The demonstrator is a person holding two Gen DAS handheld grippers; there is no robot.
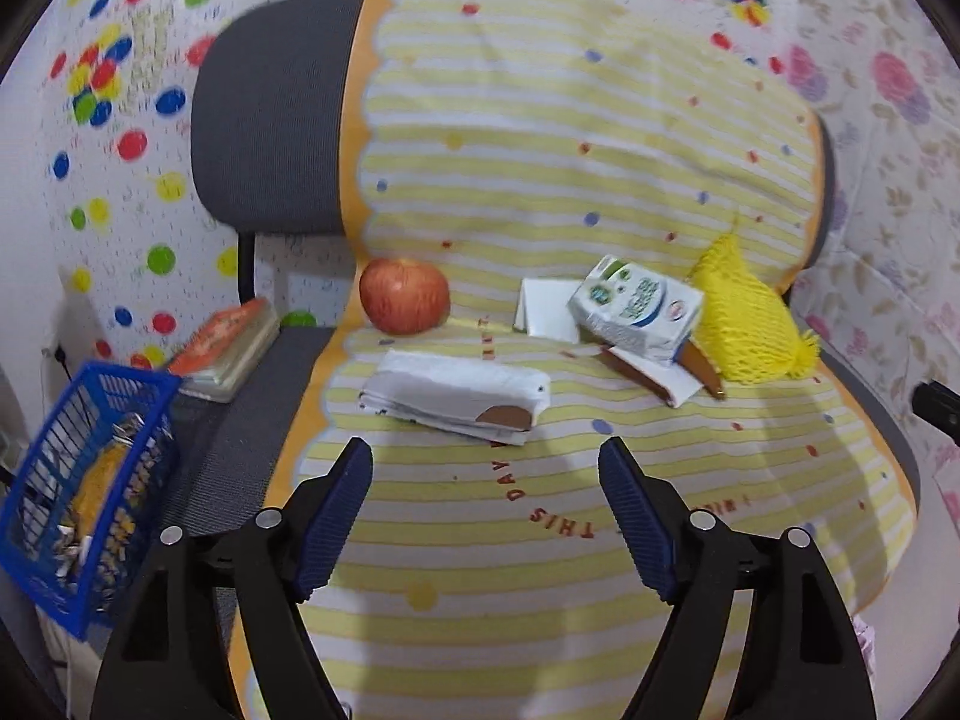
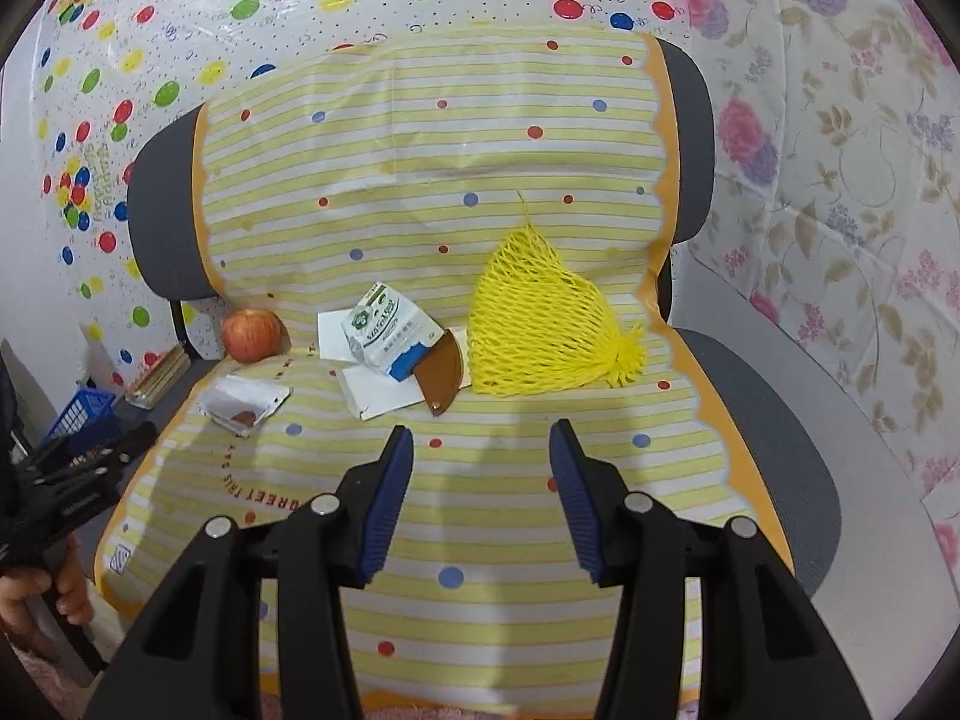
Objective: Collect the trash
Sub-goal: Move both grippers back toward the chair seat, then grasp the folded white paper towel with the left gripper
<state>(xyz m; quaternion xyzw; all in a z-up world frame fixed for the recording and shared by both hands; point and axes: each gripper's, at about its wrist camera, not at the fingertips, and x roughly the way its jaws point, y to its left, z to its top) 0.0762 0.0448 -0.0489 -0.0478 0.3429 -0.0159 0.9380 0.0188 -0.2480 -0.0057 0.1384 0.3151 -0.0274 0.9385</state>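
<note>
Hovering my left hand-held gripper (image 1: 486, 468) wide open and empty at 6 o'clock of the folded wrapper (image 1: 456, 399), ready to straddle it; my right hand-held gripper (image 2: 480, 450) gapes empty too.

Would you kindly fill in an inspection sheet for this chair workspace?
Surface: striped cloth draped over grey chair.
Job's things: milk carton, folded wrapper, white cards, yellow net; blue basket already holds scraps.
Clutter: apple, book.
Grippers: left gripper and right gripper open, holding nothing.
Cables: nothing seen.
Surroundings: dotted and floral sheets behind.
</note>
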